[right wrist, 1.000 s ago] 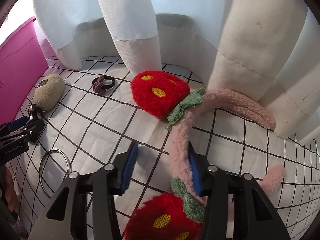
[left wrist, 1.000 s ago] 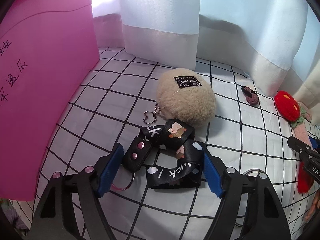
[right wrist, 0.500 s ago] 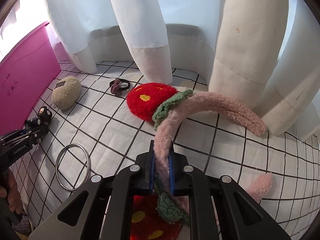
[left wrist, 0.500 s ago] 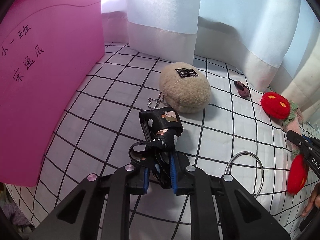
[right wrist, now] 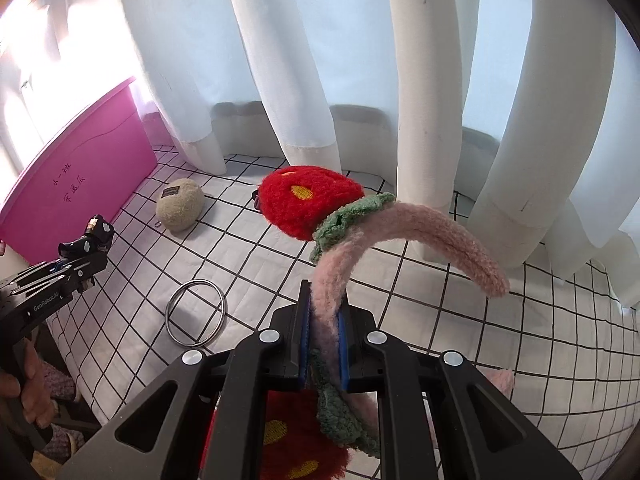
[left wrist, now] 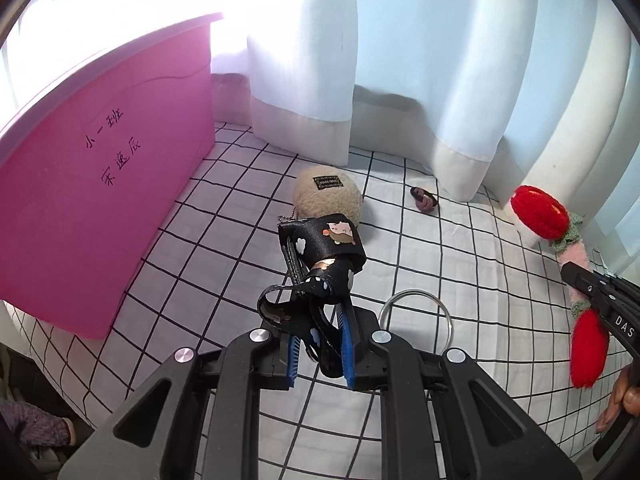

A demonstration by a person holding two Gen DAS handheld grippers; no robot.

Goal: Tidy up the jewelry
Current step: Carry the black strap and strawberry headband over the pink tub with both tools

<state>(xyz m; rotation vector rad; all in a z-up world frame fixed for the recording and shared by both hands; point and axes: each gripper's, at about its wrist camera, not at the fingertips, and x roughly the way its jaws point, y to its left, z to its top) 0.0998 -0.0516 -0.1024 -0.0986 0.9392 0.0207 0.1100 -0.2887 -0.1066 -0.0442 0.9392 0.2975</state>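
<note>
My left gripper [left wrist: 320,340] is shut on a black printed strap keychain [left wrist: 324,256] and holds it above the checked cloth; it also shows in the right wrist view [right wrist: 94,232]. My right gripper [right wrist: 323,336] is shut on a pink fuzzy headband [right wrist: 420,232] with red strawberry puffs [right wrist: 308,200], lifted off the cloth; it also shows in the left wrist view [left wrist: 540,216]. A silver bangle [left wrist: 416,316] lies on the cloth, also in the right wrist view [right wrist: 196,306].
A pink storage box [left wrist: 92,176] stands at the left. A beige plush ball keychain [left wrist: 328,196] and a dark hair tie [left wrist: 423,199] lie near the white curtains [left wrist: 304,60]. The checked cloth [left wrist: 460,252] covers the surface.
Both grippers closed on their items and lifted them: the left took the strap keychain, the right took the headband. Both views have risen and pulled back.
</note>
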